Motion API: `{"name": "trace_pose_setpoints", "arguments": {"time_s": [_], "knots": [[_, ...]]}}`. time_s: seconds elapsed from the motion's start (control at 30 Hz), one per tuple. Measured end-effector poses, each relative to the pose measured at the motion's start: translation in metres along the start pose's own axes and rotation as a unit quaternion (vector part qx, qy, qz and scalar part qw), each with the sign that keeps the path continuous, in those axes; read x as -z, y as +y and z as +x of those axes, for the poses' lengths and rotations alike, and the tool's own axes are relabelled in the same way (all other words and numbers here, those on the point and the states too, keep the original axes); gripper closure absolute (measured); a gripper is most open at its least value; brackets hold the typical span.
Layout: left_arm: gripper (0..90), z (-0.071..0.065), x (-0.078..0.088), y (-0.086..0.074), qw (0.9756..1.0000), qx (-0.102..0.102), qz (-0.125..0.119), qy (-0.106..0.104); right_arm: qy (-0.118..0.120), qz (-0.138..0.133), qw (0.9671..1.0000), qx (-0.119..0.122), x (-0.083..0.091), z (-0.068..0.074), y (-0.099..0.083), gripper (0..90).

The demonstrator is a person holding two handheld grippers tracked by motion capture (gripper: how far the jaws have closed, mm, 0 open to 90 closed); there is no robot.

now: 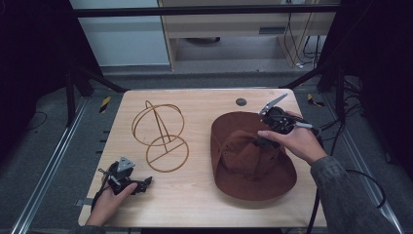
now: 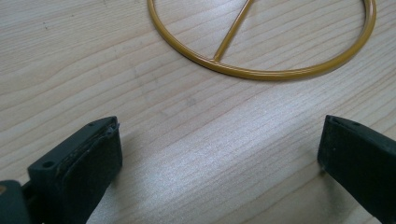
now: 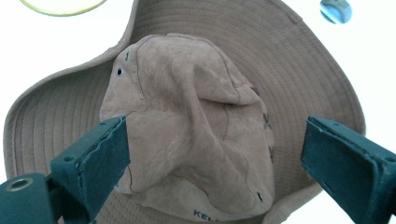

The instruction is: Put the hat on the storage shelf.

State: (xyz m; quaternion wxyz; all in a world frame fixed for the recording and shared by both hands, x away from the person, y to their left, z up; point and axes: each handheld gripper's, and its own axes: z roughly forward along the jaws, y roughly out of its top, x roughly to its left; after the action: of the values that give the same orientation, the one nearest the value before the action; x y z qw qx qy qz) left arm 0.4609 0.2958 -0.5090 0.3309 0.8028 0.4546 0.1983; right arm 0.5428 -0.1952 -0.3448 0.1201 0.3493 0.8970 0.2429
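A: Start at the left. What is the left claw [image 1: 144, 184] doing?

B: It rests low on the counter [image 1: 204, 102], down and to the left of the wire hat stand [image 1: 160, 137]. Its jaws stand wide apart with bare wood between them; in the left gripper view the stand's base ring [image 2: 261, 70] lies just ahead, untouched.

A: And the stand itself?

B: Thin gold wire, two hoops on a slanted stem. I judge it light and rigid, but easy to tip if something drags across it.

A: Then the hat?

B: The brown hat [image 1: 251, 156] sits to the right of the stand, brim flat on the counter, crown up and caved in. It looks like soft suede: light, floppy, not fragile, not slippery.

A: The right claw [image 1: 263, 143]?

B: Over the crown [image 3: 187, 126], spread open with a jaw on either side of it, gripping nothing yet.

A: Where would you take hold?

B: On the pinched ridge of the crown, I think. The leather is already folded there, so the jaws get a doubled layer. The wide brim [image 3: 299, 70] would probably sag and swing if held by its edge alone.
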Motion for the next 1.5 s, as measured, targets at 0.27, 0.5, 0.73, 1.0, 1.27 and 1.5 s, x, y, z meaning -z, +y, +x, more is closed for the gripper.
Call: {"name": "trace_pose_setpoints", "arguments": {"time_s": [0.27,0.5,0.73,1.0,1.27,1.5], "knots": [[0.0,0.0,0.0,0.0,1.0,0.0,0.0,0.0,0.016,0.02,0.9997,-0.001,-0.023,0.001,0.005,8.1],[0.0,0.0,0.0,0.0,1.0,-0.002,0.002,0.0,0.021,0.032,0.9992,-0.01,-0.04,0.0,0.006,10.2],[0.0,0.0,0.0,0.0,1.0,0.0,0.0,0.0,0.024,0.031,0.9991,-0.015,-0.042,-0.002,0.006,14.9],[0.0,0.0,0.0,0.0,1.0,-0.003,0.001,0.001,0.025,0.028,0.999,-0.023,-0.047,0.0,0.002,16.4],[0.0,0.001,0.0,0.0,1.0,-0.005,0.002,0.0,0.026,0.031,0.999,-0.018,-0.053,0.002,0.0,21.1],[0.0,0.0,0.0,0.0,1.0,-0.003,0.001,0.001,0.032,0.033,0.9986,-0.024,-0.056,0.002,-0.004,27.8]]}}
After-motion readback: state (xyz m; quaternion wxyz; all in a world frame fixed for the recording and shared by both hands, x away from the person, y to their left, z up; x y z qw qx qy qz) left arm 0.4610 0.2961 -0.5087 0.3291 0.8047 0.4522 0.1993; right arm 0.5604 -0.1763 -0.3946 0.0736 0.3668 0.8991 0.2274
